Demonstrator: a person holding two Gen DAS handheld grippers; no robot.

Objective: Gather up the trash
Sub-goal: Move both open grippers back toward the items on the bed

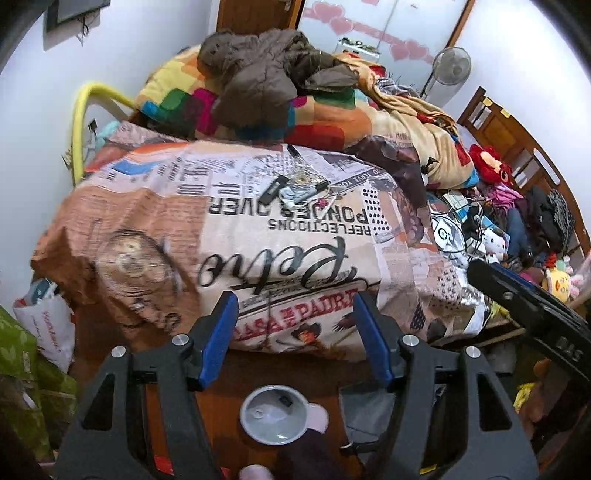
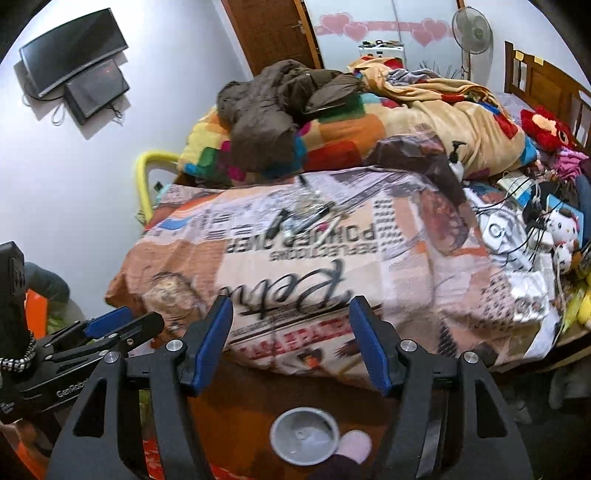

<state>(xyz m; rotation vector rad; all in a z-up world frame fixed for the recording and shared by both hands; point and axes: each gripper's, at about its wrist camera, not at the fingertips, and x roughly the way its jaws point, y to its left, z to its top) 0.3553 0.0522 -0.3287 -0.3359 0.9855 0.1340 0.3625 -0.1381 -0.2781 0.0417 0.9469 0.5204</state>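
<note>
A small heap of trash (image 1: 301, 188) lies on the printed bedspread (image 1: 155, 206): clear wrappers, a black stick and a pale crumpled piece. It also shows in the right wrist view (image 2: 304, 218). My left gripper (image 1: 293, 314) is open and empty, held before the bed's near edge, well short of the heap. My right gripper (image 2: 291, 317) is open and empty at about the same distance. A small grey bin (image 1: 273, 413) stands on the floor below the grippers; it also shows in the right wrist view (image 2: 304, 435).
A brown jacket (image 1: 258, 77) and colourful blankets (image 1: 332, 118) are piled at the far end of the bed. Cables, plush toys (image 1: 491, 166) and clutter fill the right side. Bags (image 1: 48, 321) stand on the floor at left. A fan (image 2: 472, 29) stands at the back.
</note>
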